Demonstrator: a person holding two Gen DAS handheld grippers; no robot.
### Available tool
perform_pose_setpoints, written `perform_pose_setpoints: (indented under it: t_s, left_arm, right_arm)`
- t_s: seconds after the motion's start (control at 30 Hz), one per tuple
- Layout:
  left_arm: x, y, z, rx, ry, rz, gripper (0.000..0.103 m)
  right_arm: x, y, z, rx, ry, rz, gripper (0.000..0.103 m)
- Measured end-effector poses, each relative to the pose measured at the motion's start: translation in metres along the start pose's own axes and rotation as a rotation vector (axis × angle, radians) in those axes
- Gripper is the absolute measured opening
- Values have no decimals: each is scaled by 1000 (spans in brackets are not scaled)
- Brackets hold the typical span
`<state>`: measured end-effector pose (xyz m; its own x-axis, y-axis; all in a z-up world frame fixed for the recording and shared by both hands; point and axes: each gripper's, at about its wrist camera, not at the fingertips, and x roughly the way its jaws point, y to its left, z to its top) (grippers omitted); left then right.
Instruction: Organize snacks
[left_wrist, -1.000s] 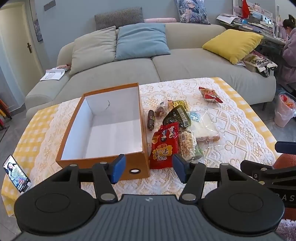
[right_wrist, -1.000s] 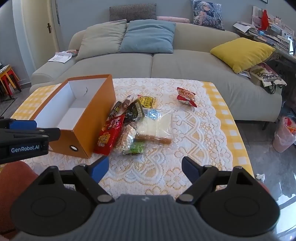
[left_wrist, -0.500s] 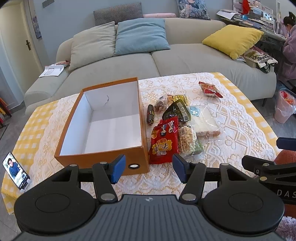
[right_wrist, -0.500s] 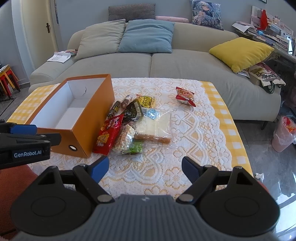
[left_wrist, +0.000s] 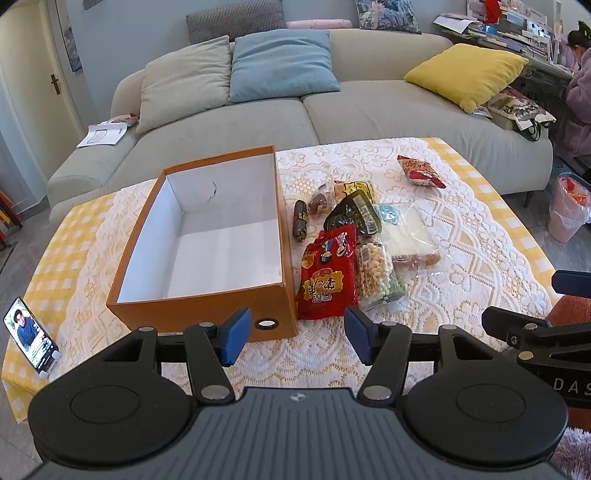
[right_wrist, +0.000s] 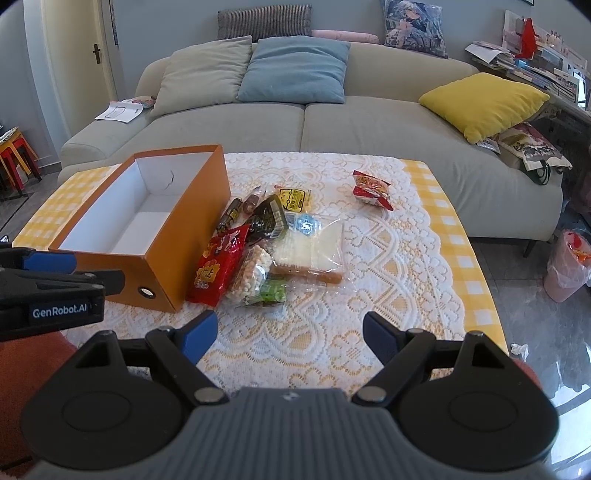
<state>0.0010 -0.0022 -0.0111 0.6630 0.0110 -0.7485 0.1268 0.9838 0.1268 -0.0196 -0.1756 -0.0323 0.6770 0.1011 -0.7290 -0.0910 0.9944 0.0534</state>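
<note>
left hand-held gripper (left_wrist: 291, 338) released, empty | right hand-held gripper (right_wrist: 290, 334) released, empty | snacks piled on counter (right_wrist: 369, 332) just right of empty orange box (left_wrist: 207, 310) | suggest: take red packet (left_wrist: 328, 280) first, pinch near edge, avoid dragging neighbours

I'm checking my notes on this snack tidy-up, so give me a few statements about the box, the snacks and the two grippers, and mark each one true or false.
1. The orange box has no snacks in it. True.
2. The left gripper is shut on the big red packet. False: it is open, short of the packet.
3. The small red bag lies apart from the snack pile. True.
4. The bread bag is inside the box. False: it lies on the lace cloth.
5. The right gripper is open and holds nothing. True.
</note>
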Motion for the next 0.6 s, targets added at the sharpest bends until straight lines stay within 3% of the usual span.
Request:
perform_pose_setpoints:
  t_s: [0.6]
  left_arm:
    - [1, 1, -1, -3, 7, -1, 68]
  right_arm:
    - [3, 1, 0, -10, 9, 6, 84]
